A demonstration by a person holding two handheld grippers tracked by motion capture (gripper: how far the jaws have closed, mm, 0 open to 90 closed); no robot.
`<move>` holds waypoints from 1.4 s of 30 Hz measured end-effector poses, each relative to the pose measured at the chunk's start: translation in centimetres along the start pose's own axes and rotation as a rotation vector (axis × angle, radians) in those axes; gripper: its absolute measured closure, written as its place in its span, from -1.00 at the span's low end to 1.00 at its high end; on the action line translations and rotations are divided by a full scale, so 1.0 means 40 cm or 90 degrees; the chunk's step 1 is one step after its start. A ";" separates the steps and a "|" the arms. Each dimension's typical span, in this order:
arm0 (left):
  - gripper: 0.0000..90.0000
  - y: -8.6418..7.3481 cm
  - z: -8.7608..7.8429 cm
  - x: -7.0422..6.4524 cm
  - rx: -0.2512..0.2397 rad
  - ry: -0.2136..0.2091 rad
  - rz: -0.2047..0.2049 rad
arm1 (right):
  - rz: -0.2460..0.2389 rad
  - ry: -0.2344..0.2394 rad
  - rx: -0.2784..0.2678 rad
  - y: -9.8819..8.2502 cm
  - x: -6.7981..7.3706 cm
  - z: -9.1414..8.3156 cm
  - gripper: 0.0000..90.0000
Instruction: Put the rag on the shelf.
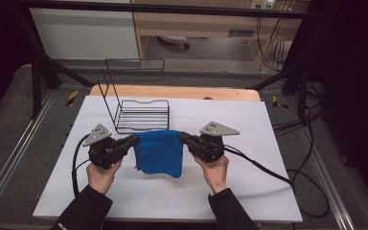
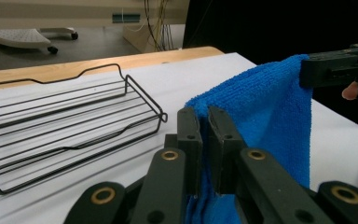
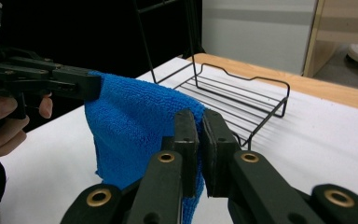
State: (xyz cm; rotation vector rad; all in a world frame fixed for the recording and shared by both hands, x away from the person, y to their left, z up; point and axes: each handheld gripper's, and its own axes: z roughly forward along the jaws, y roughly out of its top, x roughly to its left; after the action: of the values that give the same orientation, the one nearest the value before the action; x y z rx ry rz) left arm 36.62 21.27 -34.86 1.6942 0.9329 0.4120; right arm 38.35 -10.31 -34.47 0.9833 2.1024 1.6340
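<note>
White sheeting covers the table (image 1: 249, 187), with a strip of bare wood showing along its far edge and dark floor and cables around it. Near the far-left part of the sheet stands a black wire rack (image 1: 141, 115) with a tall wire back.

From the bottom of the high view two forearms in dark sleeves come in, each hand wrapped around a gripper body from below. The left hand (image 1: 101, 173) and right hand (image 1: 214, 168) sit level with each other, well apart, and their grippers point inward toward one another.

Between them hangs a blue cloth (image 1: 159, 152), lifted so that its top edge spans from one gripper to the other while the rest drapes down toward the sheet, just in front of the rack. The left gripper (image 1: 135, 139) is clenched on the cloth's left top corner; in the left gripper view its jaws stand nearly together with blue terry (image 2: 261, 112) pinched between them. The right gripper (image 1: 181, 136) is likewise clamped on the right top corner, its jaws pressed close on the fabric (image 3: 135, 121) in the right gripper view
</note>
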 end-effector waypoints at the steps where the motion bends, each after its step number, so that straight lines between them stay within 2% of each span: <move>1: 0.87 0.002 -0.002 0.000 -0.003 0.001 -0.001 | -0.002 0.000 -0.004 0.003 0.003 0.000 0.91; 21: 0.87 0.059 -0.053 0.003 -0.063 0.007 0.006 | -0.038 0.000 -0.057 0.069 0.036 -0.003 0.93; 28: 0.87 0.078 -0.064 0.005 -0.081 0.006 0.009 | -0.042 0.002 -0.072 0.095 0.040 -0.004 0.93; 35: 0.87 0.101 -0.077 0.015 -0.103 0.011 0.012 | -0.054 0.001 -0.091 0.130 0.051 -0.001 0.94; 42: 0.87 0.132 -0.090 0.029 -0.132 0.012 0.005 | -0.074 -0.001 -0.113 0.167 0.067 0.002 0.94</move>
State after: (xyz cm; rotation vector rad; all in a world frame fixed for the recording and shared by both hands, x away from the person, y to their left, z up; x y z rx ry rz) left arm 36.84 24.04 -28.98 1.5076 0.8670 0.5122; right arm 38.66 -7.65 -27.79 0.7914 1.9358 1.7251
